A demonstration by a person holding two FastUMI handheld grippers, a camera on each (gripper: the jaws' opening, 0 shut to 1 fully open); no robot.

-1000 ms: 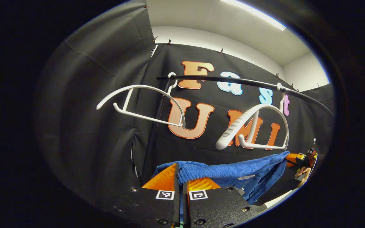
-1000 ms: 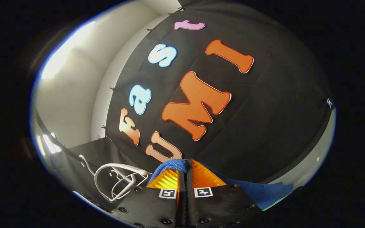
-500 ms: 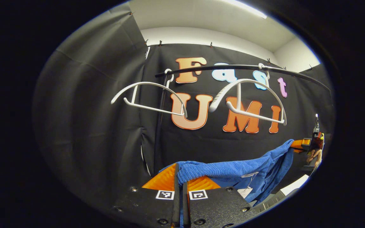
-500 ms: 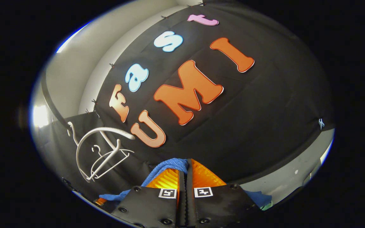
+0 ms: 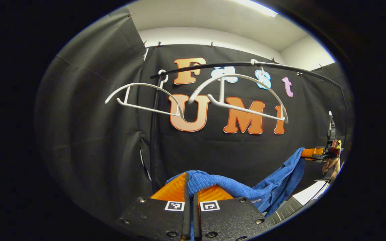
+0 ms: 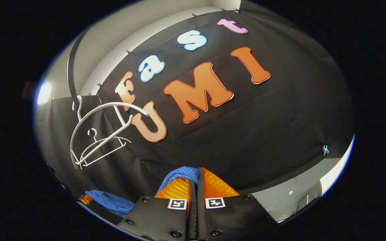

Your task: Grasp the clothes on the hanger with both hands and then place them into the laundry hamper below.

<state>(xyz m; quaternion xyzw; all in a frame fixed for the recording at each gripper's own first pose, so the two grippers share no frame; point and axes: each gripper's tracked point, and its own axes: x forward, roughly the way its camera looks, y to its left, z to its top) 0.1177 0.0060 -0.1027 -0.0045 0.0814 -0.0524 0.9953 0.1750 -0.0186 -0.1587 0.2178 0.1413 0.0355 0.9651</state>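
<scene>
Here both jaws pinch the blue garment (image 5: pixel 246 189) (hamper perhaps below), white hangers (image 5: pixel 240 95) bare.

We count two white hangers on one black rail (image 5: pixel 280 67): the left hanger (image 5: pixel 146 97) and the right hanger (image 5: pixel 240 90), both bare. One blue garment (image 5: pixel 273 184) is in view, and two grippers: the left gripper (image 5: pixel 190 187) at the bottom of the left gripper view and the right gripper (image 5: pixel 313 153) at its far right edge, with one hand (image 5: pixel 331 165) beside it. In the right gripper view we again count two hangers, one rail and one garment.
</scene>
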